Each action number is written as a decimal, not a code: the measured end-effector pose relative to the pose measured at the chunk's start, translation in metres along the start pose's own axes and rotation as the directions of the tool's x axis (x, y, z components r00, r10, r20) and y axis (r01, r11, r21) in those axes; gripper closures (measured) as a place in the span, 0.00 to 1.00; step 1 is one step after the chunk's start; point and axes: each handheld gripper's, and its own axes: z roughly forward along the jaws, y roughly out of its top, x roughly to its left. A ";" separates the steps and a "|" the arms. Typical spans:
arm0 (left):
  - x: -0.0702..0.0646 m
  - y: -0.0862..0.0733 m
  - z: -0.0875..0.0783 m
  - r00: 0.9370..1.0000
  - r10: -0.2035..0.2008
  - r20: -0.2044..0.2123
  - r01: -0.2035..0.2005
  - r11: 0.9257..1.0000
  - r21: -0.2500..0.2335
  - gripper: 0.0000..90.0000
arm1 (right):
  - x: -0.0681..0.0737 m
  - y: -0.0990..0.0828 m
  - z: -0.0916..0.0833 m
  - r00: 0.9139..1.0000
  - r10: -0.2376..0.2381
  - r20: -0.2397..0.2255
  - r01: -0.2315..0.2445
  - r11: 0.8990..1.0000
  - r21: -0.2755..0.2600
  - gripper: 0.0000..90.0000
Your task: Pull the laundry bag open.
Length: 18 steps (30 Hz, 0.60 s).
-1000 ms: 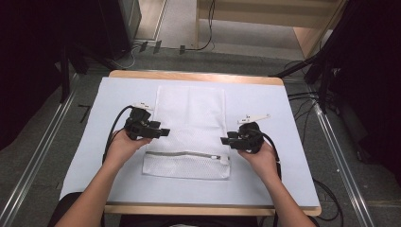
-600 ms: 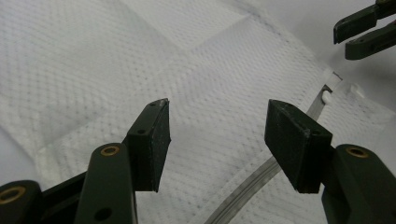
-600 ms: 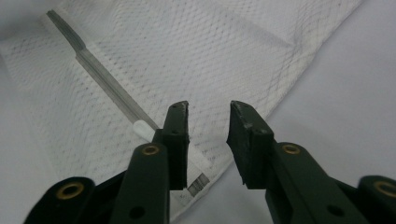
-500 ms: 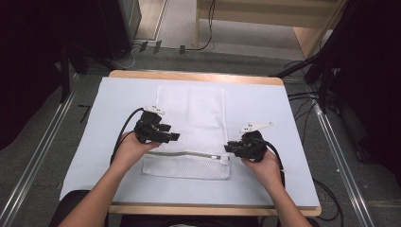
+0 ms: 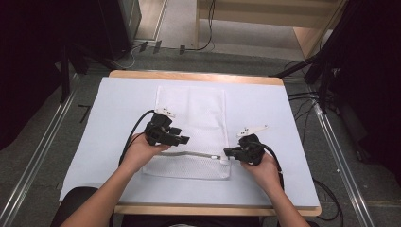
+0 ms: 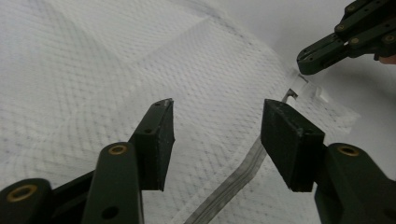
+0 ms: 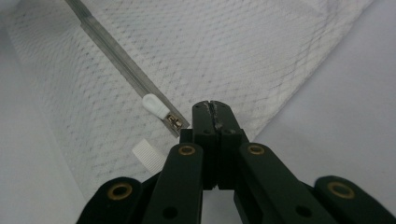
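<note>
A wooden table (image 5: 198,76) covered by a pale sheet (image 5: 113,118) fills the middle of the high view, with grey floor and dark equipment around it. A white mesh bag (image 5: 198,113) lies flat at the centre of the sheet, its lower part folded over, with a grey zipper (image 5: 189,154) running across near the lower edge.

The left gripper (image 5: 183,140) sits left of centre over the bag, just above the zipper line. In the left gripper view its jaws stand wide apart with nothing between them, mesh (image 6: 116,70) beneath and the zipper (image 6: 233,182) running down at the lower middle.

The right gripper (image 5: 228,152) sits right of centre at the bag's right edge. In the right gripper view its jaws are pressed together, gripping nothing, with the white zipper pull (image 7: 156,106) just to their left.
</note>
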 end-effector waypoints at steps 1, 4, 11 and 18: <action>-0.002 0.000 0.001 1.000 0.007 0.000 -0.007 1.000 0.004 0.56 | 0.000 -0.001 0.002 1.000 -0.004 -0.014 0.004 1.000 0.006 1.00; -0.006 0.002 0.006 1.000 0.015 0.012 -0.015 1.000 0.009 0.57 | 0.000 -0.002 0.003 1.000 -0.010 -0.016 0.010 1.000 0.012 1.00; -0.017 0.005 0.016 0.998 0.044 0.051 -0.044 0.999 0.009 0.65 | 0.002 -0.005 0.008 1.000 -0.023 -0.008 0.023 0.999 0.037 1.00; -0.027 0.007 0.029 0.995 0.048 0.087 -0.049 0.999 0.011 0.72 | 0.003 -0.008 0.010 0.998 -0.056 -0.005 0.056 0.998 0.029 1.00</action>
